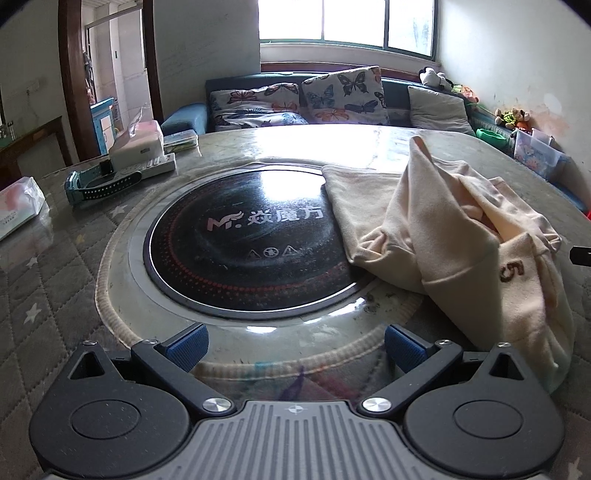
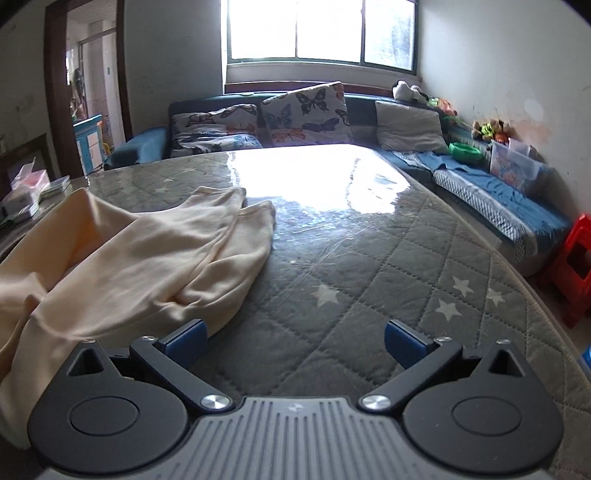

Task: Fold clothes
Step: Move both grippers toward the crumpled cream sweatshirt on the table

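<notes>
- Your left gripper (image 1: 293, 347) hangs low over the bench (image 1: 74, 280), its blue-padded fingers (image 1: 188, 347) spread wide apart with nothing between them.
- Your right gripper (image 2: 293, 343) sits at the bottom centre of its own view, fingers (image 2: 404, 341) likewise wide apart and holding nothing.
- The cream-coloured soft cotton garment (image 1: 454, 236) lies crumpled on the right side of the left wrist view, bunched into a raised heap; a brown "5" shows on it near the right edge.
- One flatter part of that garment overlaps the right rim of the round black glass cooktop (image 1: 243, 240) set into the middle of the bench.
- In the right wrist view the same garment (image 2: 147, 258) fills the left half of the frame, two rounded ends pointing toward the upper centre; its near edge lies just beside your left-hand finger pad, and whether they touch you cannot tell.
- The bench carries a grey quilted cover with white stars (image 2: 388, 295) under a glossy clear sheet.
- At the upper left of the left wrist view sit a teal-and-black watch strap (image 1: 99, 182), a white remote control (image 1: 151, 168) and a tissue pack (image 1: 136, 142).
- Behind the bench stands a blue sofa with butterfly-print cushions (image 1: 343, 96) under a bright window (image 1: 347, 22).
</notes>
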{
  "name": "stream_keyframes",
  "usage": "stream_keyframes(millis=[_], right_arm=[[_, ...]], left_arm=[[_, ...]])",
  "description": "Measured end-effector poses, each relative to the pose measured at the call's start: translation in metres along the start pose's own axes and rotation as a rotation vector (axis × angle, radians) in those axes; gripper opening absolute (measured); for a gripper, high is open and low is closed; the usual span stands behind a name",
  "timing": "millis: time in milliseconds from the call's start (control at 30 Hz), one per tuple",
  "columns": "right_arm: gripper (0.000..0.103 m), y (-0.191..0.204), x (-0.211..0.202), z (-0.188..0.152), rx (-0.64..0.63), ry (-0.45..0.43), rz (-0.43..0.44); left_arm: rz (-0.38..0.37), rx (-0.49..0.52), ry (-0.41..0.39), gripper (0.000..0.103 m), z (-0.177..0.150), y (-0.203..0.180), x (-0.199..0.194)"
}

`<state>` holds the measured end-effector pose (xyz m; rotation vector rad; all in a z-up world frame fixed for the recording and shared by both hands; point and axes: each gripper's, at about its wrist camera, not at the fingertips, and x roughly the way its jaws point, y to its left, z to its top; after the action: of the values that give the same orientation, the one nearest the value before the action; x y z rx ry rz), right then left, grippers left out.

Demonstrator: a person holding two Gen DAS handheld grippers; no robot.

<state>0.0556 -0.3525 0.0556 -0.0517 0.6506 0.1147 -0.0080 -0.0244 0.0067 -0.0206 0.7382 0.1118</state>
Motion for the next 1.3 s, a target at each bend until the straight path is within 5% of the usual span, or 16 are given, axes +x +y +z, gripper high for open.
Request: stream_keyframes(millis=[1300], right_arm=[[0.1,0.023,-0.033,-0.002,-0.039,0.023,0.155]], left_arm=[[-0.026,0.074,-0.07,0.103,0.043,-0.052,-0.046]])
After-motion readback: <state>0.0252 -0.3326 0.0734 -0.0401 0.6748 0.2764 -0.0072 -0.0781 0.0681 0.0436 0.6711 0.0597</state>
